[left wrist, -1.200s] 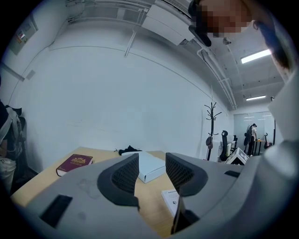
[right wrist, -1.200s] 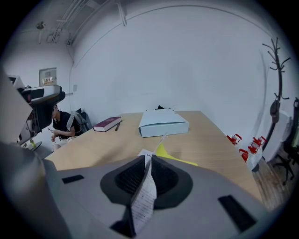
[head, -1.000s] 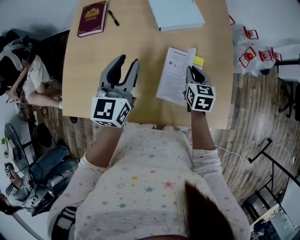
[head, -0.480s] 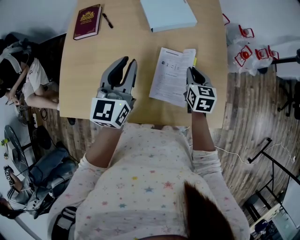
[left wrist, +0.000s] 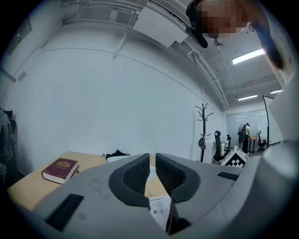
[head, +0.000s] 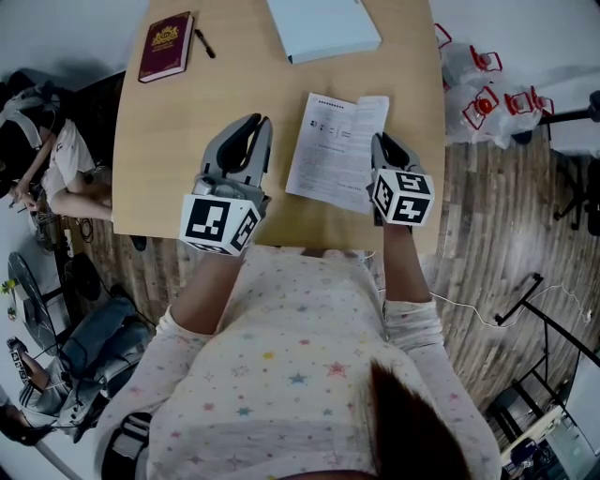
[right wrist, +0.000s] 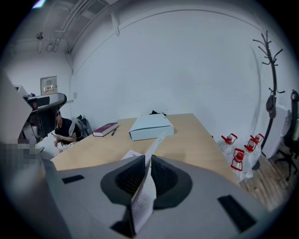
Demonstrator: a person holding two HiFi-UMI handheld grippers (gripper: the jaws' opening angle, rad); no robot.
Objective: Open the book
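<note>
Progress on the task looked early: the thin white printed booklet lay on the pale wooden table, just in front of the person and to the right of centre, and only its near right edge had been taken up. The right gripper was clamped on that edge. The right gripper view showed a printed sheet standing on edge between the two dark ribbed pads, pinched firmly and curling away toward the table. Whether that sheet was the cover alone or several leaves could not be told. The left gripper hovered over bare table just left of the booklet, apart from it. Its jaws were drawn almost together, with only a slim slit between them and nothing in that slit. What seemed left was to swing the pinched sheet up and over to the left until the booklet lay spread flat, perhaps with the left gripper steadying the rest of the pages. A dark red hardcover book with a black pen beside it sat well apart at the far left corner, closed and untouched, and a flat pale blue box rested at the far edge.
</note>
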